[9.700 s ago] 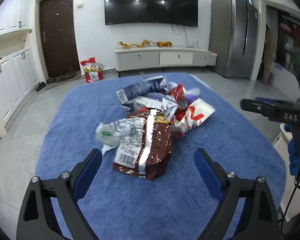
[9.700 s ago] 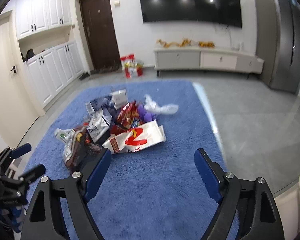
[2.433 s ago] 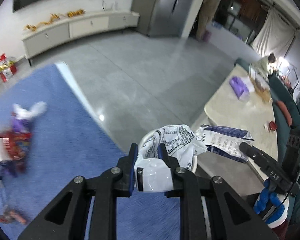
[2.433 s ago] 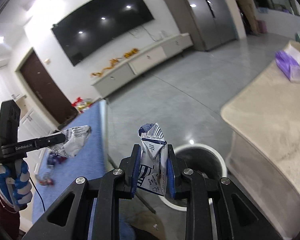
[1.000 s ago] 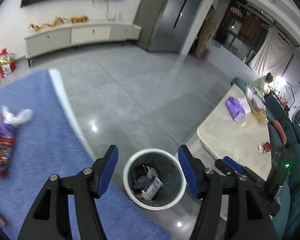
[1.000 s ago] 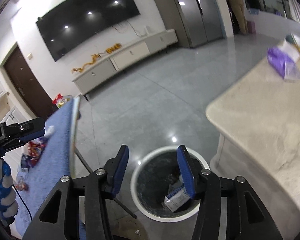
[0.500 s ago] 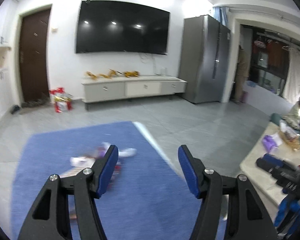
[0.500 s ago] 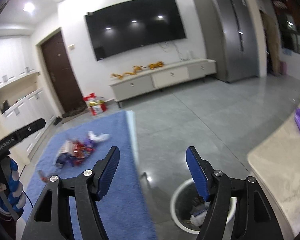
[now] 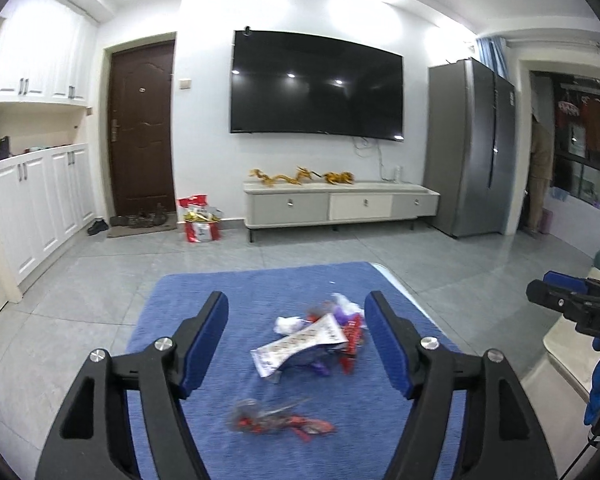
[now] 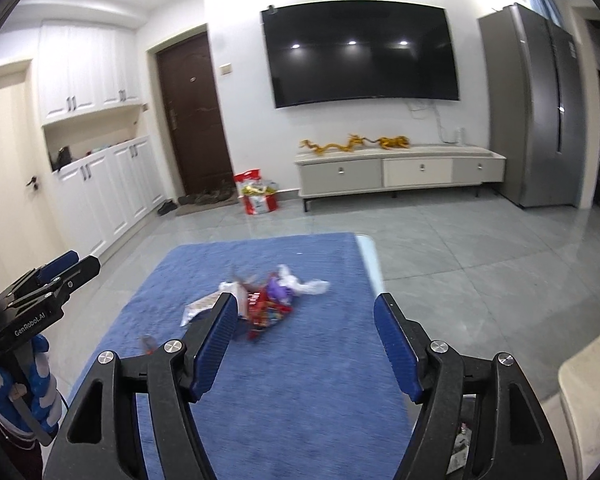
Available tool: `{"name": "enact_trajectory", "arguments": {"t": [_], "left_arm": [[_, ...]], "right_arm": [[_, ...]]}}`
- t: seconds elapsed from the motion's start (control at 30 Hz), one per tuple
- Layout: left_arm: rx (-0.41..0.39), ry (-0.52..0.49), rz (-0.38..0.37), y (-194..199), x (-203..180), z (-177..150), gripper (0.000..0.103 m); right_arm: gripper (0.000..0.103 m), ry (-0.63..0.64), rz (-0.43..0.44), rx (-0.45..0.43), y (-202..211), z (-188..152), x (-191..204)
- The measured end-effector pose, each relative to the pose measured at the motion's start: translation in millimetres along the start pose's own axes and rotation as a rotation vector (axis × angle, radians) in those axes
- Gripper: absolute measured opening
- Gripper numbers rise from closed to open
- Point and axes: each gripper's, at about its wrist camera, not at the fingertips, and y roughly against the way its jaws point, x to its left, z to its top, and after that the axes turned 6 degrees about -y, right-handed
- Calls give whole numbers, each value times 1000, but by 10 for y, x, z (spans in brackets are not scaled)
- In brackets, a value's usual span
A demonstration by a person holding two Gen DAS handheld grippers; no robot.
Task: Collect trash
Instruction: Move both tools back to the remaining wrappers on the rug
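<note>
My left gripper (image 9: 296, 344), black-framed with blue ribbed pads, is opening with nothing between its jaws, and my right gripper (image 10: 304, 340) hangs wide and just as empty, both aimed down at the blue shaggy mat (image 9: 228, 292) where the trash lies. The white printed flat wrapper (image 9: 300, 342), the heap of red and purple crinkled packets (image 10: 270, 300) and the lone red-and-silver wrapper (image 9: 278, 420) nearer me look light, thin, slick and crushable. I'd pinch each at a raised fold or crumpled edge, since a flat face could slip.
</note>
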Motion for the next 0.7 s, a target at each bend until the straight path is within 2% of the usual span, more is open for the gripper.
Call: {"name": "enact_trajectory", "arguments": {"t": [0.2, 0.47, 0.57, 0.7], "left_arm": [[-8, 36, 30, 37, 289, -96, 73], [7, 47, 36, 20, 390, -209, 73], [23, 47, 16, -32, 413, -237, 73], [48, 12, -53, -214, 509, -220, 76]], "right_arm": [[70, 51, 24, 30, -127, -2, 350], [70, 87, 52, 61, -303, -16, 552], [70, 95, 56, 73, -362, -21, 599], [70, 84, 63, 92, -456, -22, 556]]}}
